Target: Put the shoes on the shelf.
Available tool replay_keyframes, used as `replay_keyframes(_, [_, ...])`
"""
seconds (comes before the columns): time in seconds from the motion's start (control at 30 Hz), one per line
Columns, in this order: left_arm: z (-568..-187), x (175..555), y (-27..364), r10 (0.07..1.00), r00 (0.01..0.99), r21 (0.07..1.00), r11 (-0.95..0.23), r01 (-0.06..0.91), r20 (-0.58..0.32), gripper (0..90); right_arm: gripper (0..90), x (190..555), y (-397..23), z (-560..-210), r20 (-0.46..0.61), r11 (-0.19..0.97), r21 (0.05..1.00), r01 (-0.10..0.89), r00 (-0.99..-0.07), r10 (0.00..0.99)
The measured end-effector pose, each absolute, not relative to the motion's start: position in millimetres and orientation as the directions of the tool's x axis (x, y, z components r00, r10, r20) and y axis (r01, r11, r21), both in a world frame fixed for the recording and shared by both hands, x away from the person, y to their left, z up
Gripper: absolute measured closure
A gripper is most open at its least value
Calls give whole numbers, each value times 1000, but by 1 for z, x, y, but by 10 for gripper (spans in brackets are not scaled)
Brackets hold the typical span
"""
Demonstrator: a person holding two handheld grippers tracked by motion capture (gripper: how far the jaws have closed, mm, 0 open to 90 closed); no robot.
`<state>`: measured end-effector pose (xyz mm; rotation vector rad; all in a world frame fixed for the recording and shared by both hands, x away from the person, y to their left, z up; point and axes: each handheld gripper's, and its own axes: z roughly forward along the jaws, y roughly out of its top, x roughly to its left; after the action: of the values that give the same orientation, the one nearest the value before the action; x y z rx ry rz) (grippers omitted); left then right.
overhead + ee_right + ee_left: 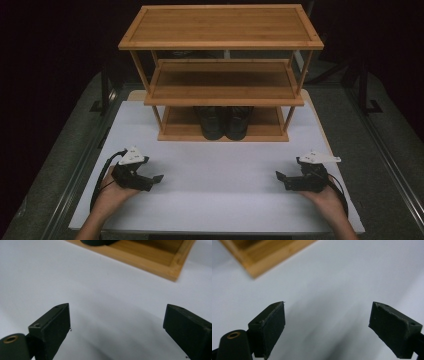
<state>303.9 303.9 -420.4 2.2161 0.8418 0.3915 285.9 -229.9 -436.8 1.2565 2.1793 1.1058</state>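
A three-tier bamboo rack point(222, 75) stands at the back of the white table point(215, 195). A pair of black shoes point(224, 122) sits side by side on its bottom shelf. My left gripper point(159, 178) hovers low over the table at front left, held in a hand, jaws wide apart and empty. My right gripper point(278, 176) mirrors it at front right, also open and empty. In the left gripper view the pads point(272, 325) frame bare white table, with a corner of the rack's base point(262, 255) beyond. In the right gripper view a shoe toe point(97, 242) and the base's corner point(172, 270) lie ahead.
The white board ends near the front, close to both forearms. Grey floor lies to either side, with metal rails running along it point(390, 165). Black stand legs point(367, 95) rise behind the table's right and left corners.
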Motion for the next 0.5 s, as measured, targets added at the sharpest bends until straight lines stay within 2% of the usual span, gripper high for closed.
replay_keyframes(0.2, [-426, 291, 320, 694, 719, 705, -526, 476, 33, 128, 70, 271, -242, -442, 25, 305, 770, 561, -503, 864])
replay_keyframes(0.5, [-438, 268, 331, 703, 709, 669, -555, 494, 60, 75, 70, 251, -259, -453, -50, 374, 706, 601, -485, 873])
